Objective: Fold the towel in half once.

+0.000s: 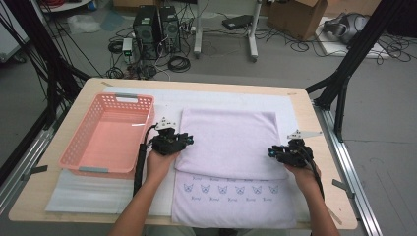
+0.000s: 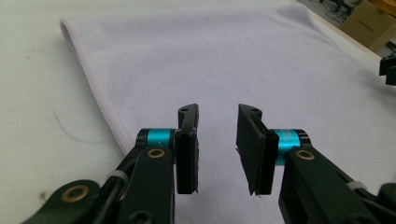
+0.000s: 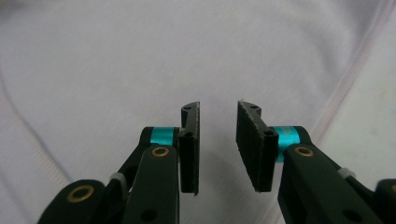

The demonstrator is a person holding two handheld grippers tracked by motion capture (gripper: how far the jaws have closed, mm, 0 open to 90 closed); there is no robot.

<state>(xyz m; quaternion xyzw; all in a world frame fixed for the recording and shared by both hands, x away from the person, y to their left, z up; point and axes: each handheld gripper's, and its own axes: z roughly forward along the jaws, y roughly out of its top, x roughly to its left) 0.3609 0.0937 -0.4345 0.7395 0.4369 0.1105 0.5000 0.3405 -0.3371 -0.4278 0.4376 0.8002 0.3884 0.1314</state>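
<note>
A lilac towel (image 1: 228,137) lies folded on the table, and its lower layer (image 1: 231,201) shows a row of small cat prints near the front edge. My left gripper (image 1: 189,141) sits at the towel's left edge, pointing right across it. Its jaws (image 2: 218,135) are open above the cloth (image 2: 210,60) with nothing between them. My right gripper (image 1: 271,152) sits at the towel's right edge, pointing left. It (image 3: 218,135) is open as well, with only towel (image 3: 140,60) beneath the gap.
A pink plastic basket (image 1: 81,142) stands empty on the left of the table, close to my left hand. A white mat (image 1: 78,191) covers the tabletop under the towel. Black frame posts (image 1: 344,78) rise beside the table's far right corner.
</note>
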